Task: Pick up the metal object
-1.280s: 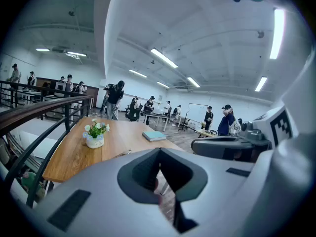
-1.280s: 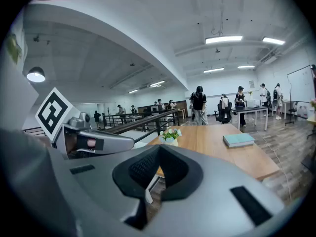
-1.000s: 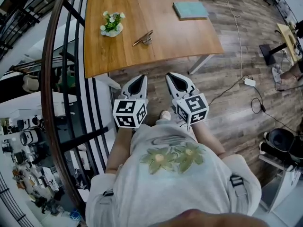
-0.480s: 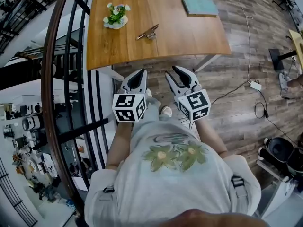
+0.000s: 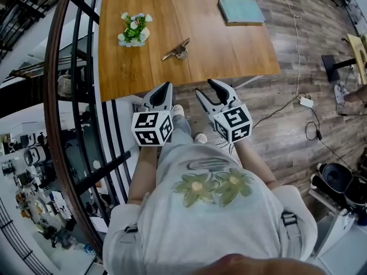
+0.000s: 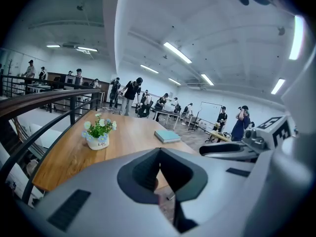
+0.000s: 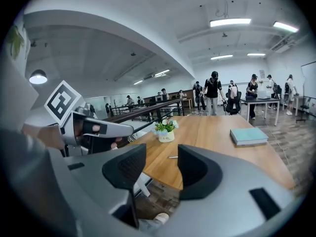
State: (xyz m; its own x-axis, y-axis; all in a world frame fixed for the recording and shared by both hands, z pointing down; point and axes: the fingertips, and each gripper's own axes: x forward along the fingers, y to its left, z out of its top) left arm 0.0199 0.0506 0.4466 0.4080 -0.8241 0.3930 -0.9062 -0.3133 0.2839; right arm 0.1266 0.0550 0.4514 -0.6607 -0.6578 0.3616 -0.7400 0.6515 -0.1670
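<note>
The metal object (image 5: 175, 50), a slim brassy piece with a silver end, lies on the wooden table (image 5: 229, 50) near its middle. In the right gripper view the metal object (image 7: 172, 157) is a thin sliver far beyond the jaws. Both grippers hang short of the table's near edge, over the floor. My left gripper (image 5: 163, 88) is shut, its tips together with nothing in them. My right gripper (image 5: 206, 88) has its jaws opening, and the gap between its pads (image 7: 191, 168) is empty.
A small pot of flowers (image 5: 133, 30) stands left of the metal object, and a teal book (image 5: 241, 10) lies at the far right of the table. A curved black railing (image 5: 69, 96) runs along the left. A cable and power strip (image 5: 304, 101) lie on the floor at right.
The right gripper's jaws have gone from shut to apart. Both grippers and the person have come closer to the table's near edge. The left gripper stays shut.
</note>
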